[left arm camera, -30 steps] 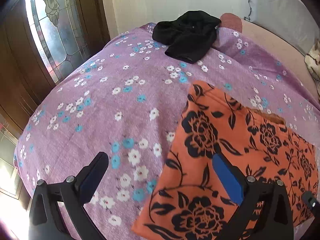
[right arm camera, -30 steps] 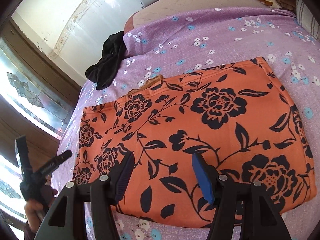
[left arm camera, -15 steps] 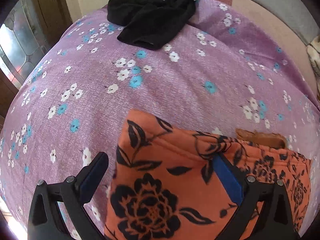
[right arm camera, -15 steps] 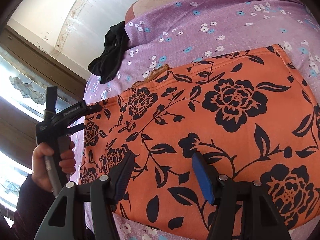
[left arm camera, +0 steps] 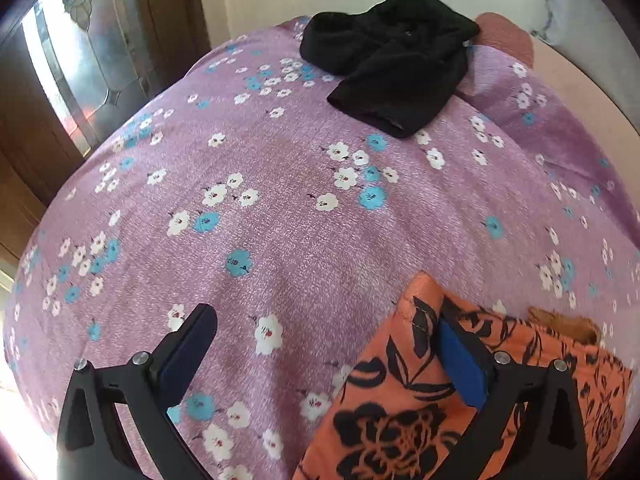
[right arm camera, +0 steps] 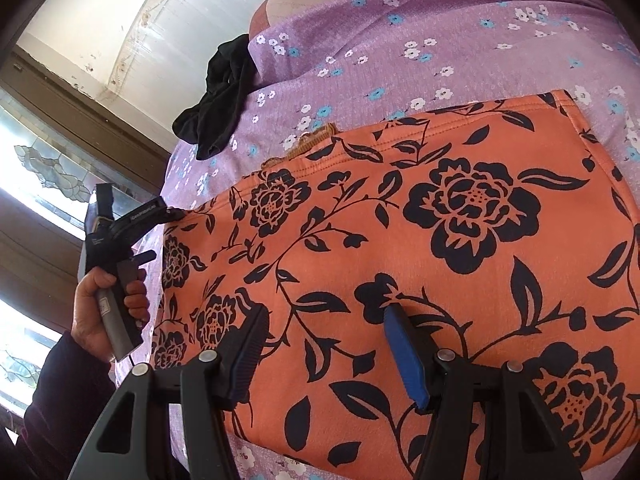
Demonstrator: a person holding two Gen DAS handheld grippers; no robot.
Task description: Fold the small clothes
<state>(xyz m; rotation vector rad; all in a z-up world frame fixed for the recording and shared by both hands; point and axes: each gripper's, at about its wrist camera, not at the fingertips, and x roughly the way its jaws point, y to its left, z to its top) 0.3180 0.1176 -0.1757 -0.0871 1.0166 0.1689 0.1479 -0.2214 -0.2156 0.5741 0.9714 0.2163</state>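
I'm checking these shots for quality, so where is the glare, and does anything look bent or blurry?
Left wrist view: the window is blown out white, glare washes the bottom-left corner, and the fisheye bulges the bedspread into a dome. Right wrist view: the window panes are overexposed, the orange cloth stays sharp, and edges curve.

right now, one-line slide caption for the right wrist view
Open right gripper hovers over the orange floral garment on a purple floral bedsheet, black garment beyond.
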